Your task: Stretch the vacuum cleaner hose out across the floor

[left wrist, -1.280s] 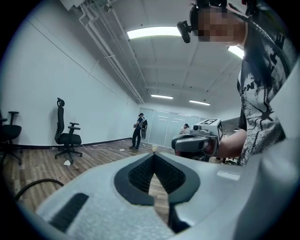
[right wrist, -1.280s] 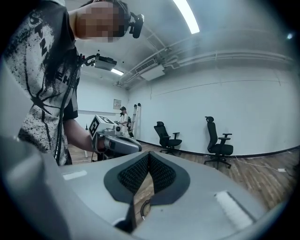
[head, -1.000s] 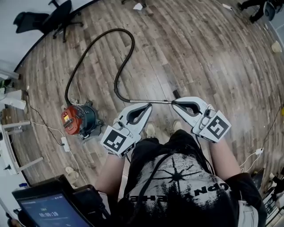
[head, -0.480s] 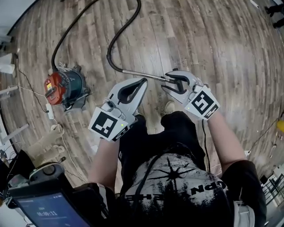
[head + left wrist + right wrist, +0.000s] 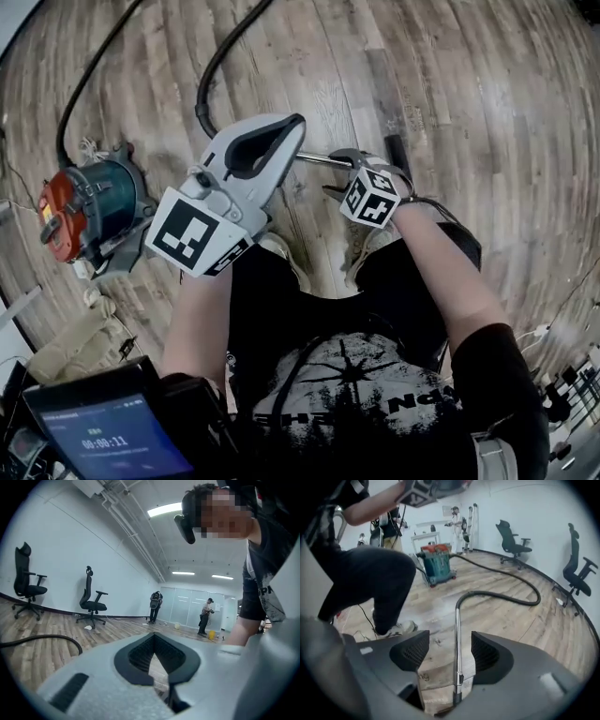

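The black vacuum hose [image 5: 208,82] curves over the wood floor from the red and teal vacuum cleaner [image 5: 82,208] to a chrome wand [image 5: 315,158]. My right gripper [image 5: 336,174] hangs low over the wand's end. Its jaws are opening: in the right gripper view the wand [image 5: 457,639] runs between the pads [image 5: 414,649] and touches neither, and the hose [image 5: 506,596] leads on to the vacuum cleaner [image 5: 437,564]. My left gripper [image 5: 292,124] is raised beside it, shut and empty. In the left gripper view its tips [image 5: 153,637] meet, with a loop of hose [image 5: 44,639] behind.
The person's shoes [image 5: 281,251] stand just behind the wand. Thin cables [image 5: 19,178] trail by the vacuum cleaner. Two office chairs [image 5: 93,600] stand along the curved wall, and people [image 5: 204,617] stand far off. A tablet [image 5: 108,436] shows at the lower left.
The right gripper, shut on the wand's end a second ago, has opened and come down toward the floor. The left gripper has risen toward the camera. The head view has tilted further down.
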Motion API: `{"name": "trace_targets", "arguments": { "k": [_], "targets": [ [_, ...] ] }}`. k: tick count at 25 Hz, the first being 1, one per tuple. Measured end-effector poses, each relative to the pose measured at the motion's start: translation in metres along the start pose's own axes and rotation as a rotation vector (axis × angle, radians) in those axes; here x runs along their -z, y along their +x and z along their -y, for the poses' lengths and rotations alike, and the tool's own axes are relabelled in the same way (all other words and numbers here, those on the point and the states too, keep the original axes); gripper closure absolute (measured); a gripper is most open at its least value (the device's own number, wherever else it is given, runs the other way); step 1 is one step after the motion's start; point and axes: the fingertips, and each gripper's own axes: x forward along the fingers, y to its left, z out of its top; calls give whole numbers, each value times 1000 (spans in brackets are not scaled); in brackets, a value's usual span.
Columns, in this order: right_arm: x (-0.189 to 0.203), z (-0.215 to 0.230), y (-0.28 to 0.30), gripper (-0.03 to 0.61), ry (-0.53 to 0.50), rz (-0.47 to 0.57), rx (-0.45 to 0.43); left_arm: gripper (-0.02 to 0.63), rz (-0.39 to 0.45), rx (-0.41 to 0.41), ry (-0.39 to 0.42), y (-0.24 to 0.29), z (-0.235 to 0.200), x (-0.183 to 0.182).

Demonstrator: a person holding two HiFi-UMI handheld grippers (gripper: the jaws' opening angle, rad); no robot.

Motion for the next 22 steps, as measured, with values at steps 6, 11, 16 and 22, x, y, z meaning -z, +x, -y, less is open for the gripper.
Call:
{"name": "trace_targets", "arguments": {
  "k": [6, 11, 16, 22],
  "targets": [
    [111, 22, 164, 295, -21, -237, -39, 612, -6, -52, -36, -8, -23, 97],
    [168, 43, 225, 306, 23, -347, -17, 612, -30, -136, -81, -43, -32, 137],
    [202, 43, 255, 425, 18, -426, 3, 612, -45, -258, -103, -79, -43, 152],
    [202, 43, 260, 391, -8, -449, 9, 612, -23, -301, -151, -90, -47, 157]
  ]
}}
